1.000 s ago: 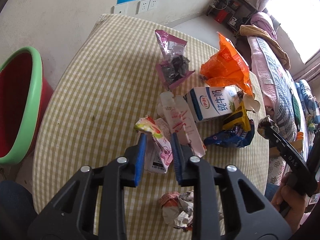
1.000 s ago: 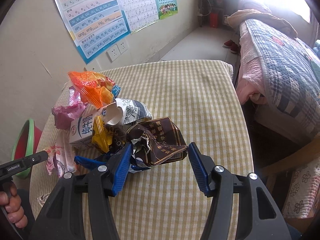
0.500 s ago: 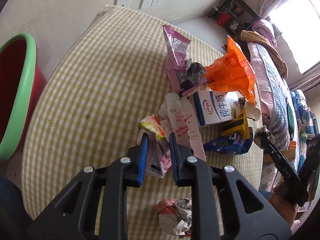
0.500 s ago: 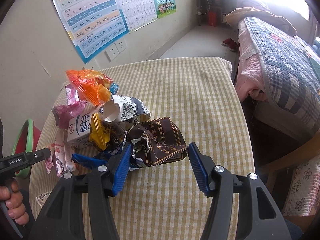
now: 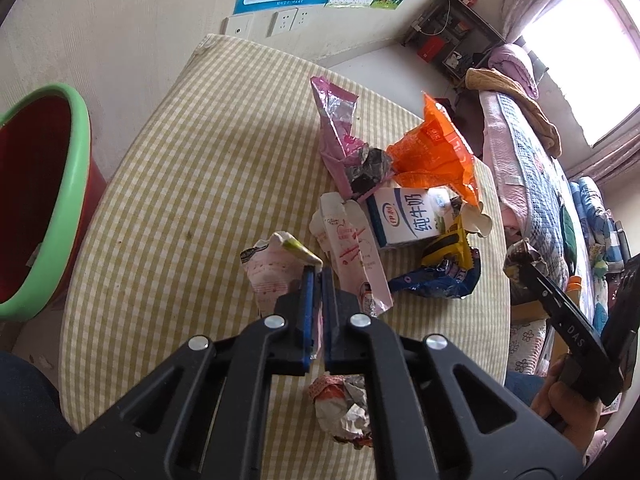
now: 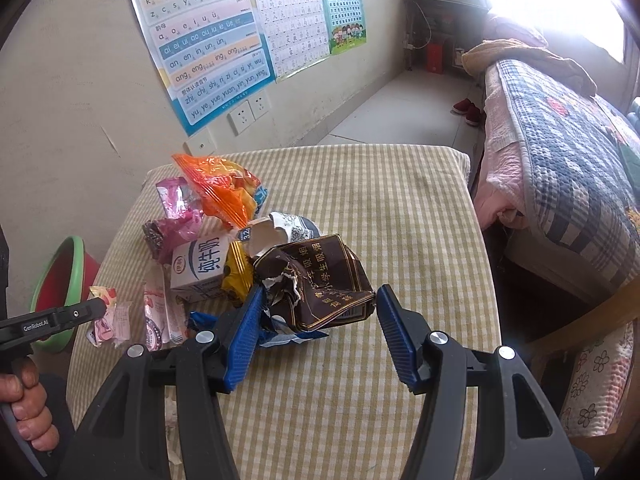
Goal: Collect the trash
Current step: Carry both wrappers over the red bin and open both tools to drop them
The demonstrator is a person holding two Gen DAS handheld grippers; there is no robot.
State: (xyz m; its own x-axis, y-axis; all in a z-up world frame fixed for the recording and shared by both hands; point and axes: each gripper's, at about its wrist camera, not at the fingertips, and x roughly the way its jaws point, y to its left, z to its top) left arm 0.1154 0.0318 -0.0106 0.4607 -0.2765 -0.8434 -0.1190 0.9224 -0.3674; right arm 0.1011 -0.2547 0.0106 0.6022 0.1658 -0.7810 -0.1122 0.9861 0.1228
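Note:
My left gripper (image 5: 319, 276) is shut on a crumpled pink-and-white wrapper (image 5: 274, 270) at the near side of the trash pile; the wrapper also shows in the right wrist view (image 6: 107, 320). My right gripper (image 6: 318, 318) is open, its jaws on either side of a torn brown cigarette carton (image 6: 320, 280), which rests on the checked table (image 6: 400, 220). The pile holds a milk carton (image 5: 412, 216), an orange bag (image 5: 434, 152), a pink foil bag (image 5: 336, 132), a pink-white sachet (image 5: 352, 248), a blue wrapper (image 5: 436, 282) and a yellow wrapper (image 5: 448, 246).
A red basin with a green rim (image 5: 36, 200) stands on the floor left of the table. A crumpled paper ball (image 5: 344, 404) lies near the table's front edge. A bed (image 6: 560, 160) stands to the right. Posters and sockets are on the wall behind.
My left gripper has closed on the pink-and-white wrapper, which has crumpled between the jaws. My right gripper stays open around the brown carton and has barely moved.

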